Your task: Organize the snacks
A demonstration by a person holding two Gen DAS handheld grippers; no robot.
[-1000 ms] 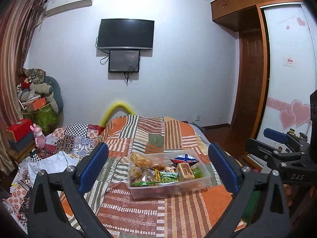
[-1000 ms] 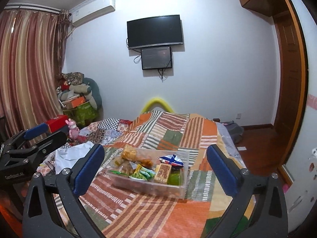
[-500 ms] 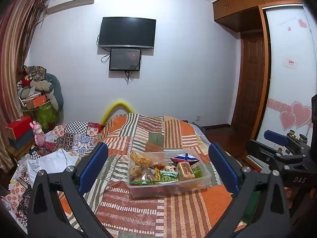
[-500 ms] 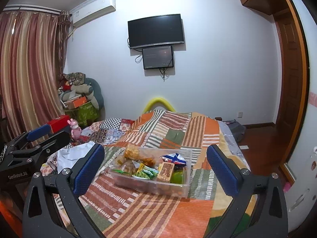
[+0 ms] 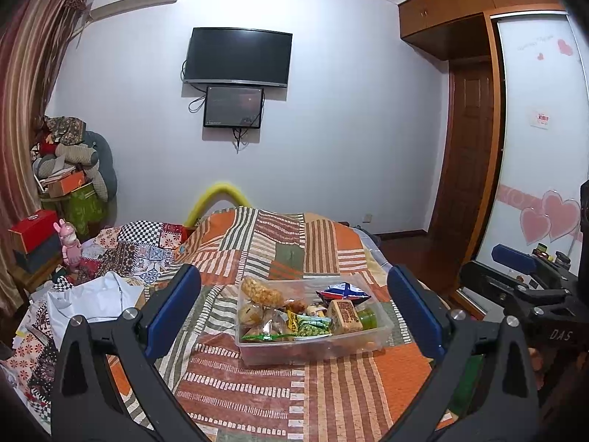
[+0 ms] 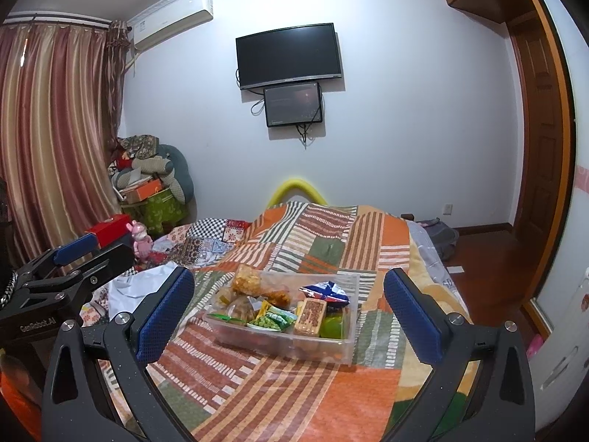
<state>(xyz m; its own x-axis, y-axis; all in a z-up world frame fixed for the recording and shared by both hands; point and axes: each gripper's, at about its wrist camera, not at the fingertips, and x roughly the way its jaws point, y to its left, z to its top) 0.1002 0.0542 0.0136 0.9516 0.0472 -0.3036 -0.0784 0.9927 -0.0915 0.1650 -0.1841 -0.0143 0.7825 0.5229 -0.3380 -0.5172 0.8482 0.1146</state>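
while both tools hover short of contact, the clear plastic snack bin [image 5: 313, 346] sits on the patchwork bedspread [image 5: 324, 386], ahead of and between the spread jaws of the left gripper [image 5: 294, 313] and the right gripper [image 6: 289, 313]; neither holds anything. risk: the soft bedding may let the bin tilt or slide under a one-sided push, and the crinkly wrappers, such as the green pea packet [image 6: 270, 322], may slip from the pads.

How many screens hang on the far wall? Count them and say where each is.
2. The large dark TV is mounted high on the white wall; the smaller screen hangs directly below it, cables dangling under it. Both show again in the right wrist view.
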